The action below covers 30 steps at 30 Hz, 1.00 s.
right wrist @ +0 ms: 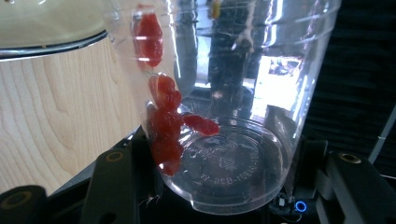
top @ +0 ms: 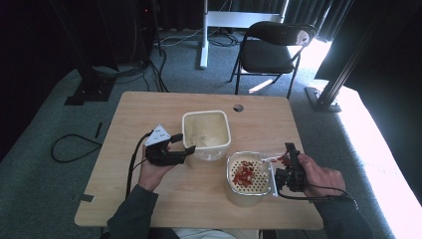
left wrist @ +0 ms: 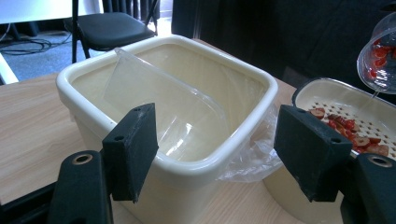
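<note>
A person holds both grippers over a wooden table (top: 149,109). My right gripper (top: 288,157) (right wrist: 226,149) is shut on a clear plastic cup (top: 271,158) (right wrist: 233,93), which is tipped over a cream strainer bowl (top: 231,169) (left wrist: 327,93). Red fruit slices (right wrist: 166,121) cling to the cup's wall, and more red slices (top: 244,174) (left wrist: 350,135) lie on the strainer's perforated floor. My left gripper (top: 184,143) (left wrist: 219,140) stands open at the near corner of a cream square tub (top: 206,114) (left wrist: 93,70). A clear plastic lid (left wrist: 159,107) leans inside that tub.
A crumpled bit of clear plastic film (left wrist: 252,158) sits between tub and strainer. The table has a cable hole (top: 238,107) at its far edge. A black folding chair (top: 273,45) and a white desk leg (top: 204,35) stand beyond it.
</note>
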Available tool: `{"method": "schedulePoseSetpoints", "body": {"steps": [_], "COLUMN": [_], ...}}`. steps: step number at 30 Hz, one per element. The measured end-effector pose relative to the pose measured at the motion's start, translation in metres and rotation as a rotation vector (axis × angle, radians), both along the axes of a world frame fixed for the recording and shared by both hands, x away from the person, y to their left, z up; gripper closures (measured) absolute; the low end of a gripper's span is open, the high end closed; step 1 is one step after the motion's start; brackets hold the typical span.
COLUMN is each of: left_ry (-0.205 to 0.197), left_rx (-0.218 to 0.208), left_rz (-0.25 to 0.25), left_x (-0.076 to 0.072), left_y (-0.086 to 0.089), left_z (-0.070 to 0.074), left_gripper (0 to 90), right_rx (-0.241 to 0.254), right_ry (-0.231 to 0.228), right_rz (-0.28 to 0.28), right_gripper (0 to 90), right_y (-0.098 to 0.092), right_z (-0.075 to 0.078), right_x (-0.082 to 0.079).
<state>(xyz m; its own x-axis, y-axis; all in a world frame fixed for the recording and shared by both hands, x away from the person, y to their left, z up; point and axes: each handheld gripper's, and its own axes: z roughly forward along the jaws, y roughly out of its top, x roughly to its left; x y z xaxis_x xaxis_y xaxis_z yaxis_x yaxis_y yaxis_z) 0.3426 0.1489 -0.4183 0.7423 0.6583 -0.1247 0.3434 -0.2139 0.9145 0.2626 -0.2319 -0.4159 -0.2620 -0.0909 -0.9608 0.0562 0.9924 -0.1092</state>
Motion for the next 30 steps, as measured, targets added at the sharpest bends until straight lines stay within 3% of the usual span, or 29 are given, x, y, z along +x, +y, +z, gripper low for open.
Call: {"method": "schedulePoseSetpoints", "body": {"steps": [13, 30], "left_ry": [0.001, 0.003], "left_rx": [-0.001, -0.005], "left_rz": [-0.001, -0.001], "left_x": [-0.0003, 0.0004], "left_y": [0.0010, 0.0008], "left_z": [-0.0011, -0.0011], "left_gripper": [30.9, 30.9], "right_rx": [-0.045, -0.058], "right_ry": [-0.020, -0.016], "right_rz": [0.001, -0.006], "right_gripper": [43.4, 43.3], "right_y": [0.0033, 0.0011], "right_z": [-0.0010, -0.0026], "right_x": [0.0004, 0.0024]}}
